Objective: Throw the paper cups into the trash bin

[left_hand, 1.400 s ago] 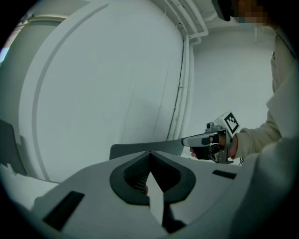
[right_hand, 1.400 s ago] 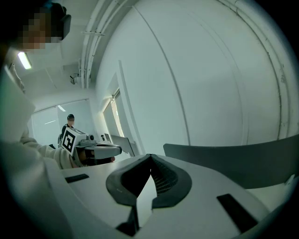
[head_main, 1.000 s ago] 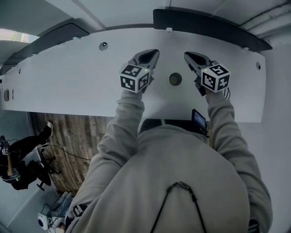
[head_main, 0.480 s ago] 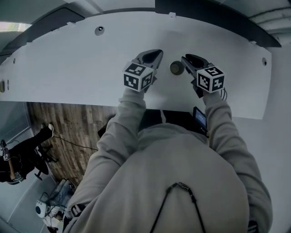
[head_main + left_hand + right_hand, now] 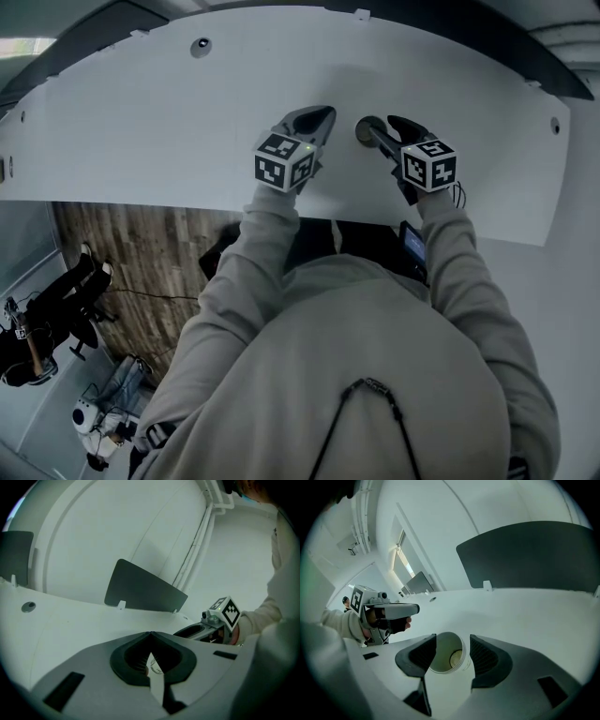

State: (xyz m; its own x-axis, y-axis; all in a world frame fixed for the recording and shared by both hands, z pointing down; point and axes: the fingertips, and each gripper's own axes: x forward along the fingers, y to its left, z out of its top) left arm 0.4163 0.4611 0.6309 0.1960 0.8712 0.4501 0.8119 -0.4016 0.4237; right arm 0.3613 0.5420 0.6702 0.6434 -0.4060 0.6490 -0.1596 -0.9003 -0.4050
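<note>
A white paper cup [image 5: 364, 129] stands on the white table [image 5: 141, 122], a little beyond the middle of its near edge. In the right gripper view the cup [image 5: 446, 652] shows its open mouth and sits between the two jaws. My right gripper [image 5: 386, 129] reaches the cup from the right and its jaws are opening, with a gap at the right pad. My left gripper [image 5: 314, 117] rests just left of the cup, shut with nothing in it [image 5: 151, 637]. No trash bin is in view.
Dark panels [image 5: 534, 555] stand along the table's far edge. A small round grommet [image 5: 201, 45] sits in the tabletop at the far left. Wooden floor [image 5: 131, 253] and a person [image 5: 37, 337] with equipment lie below the near edge, at the left.
My right gripper has moved left and forward up to the cup, and its jaws have spread around it. My left gripper has barely shifted.
</note>
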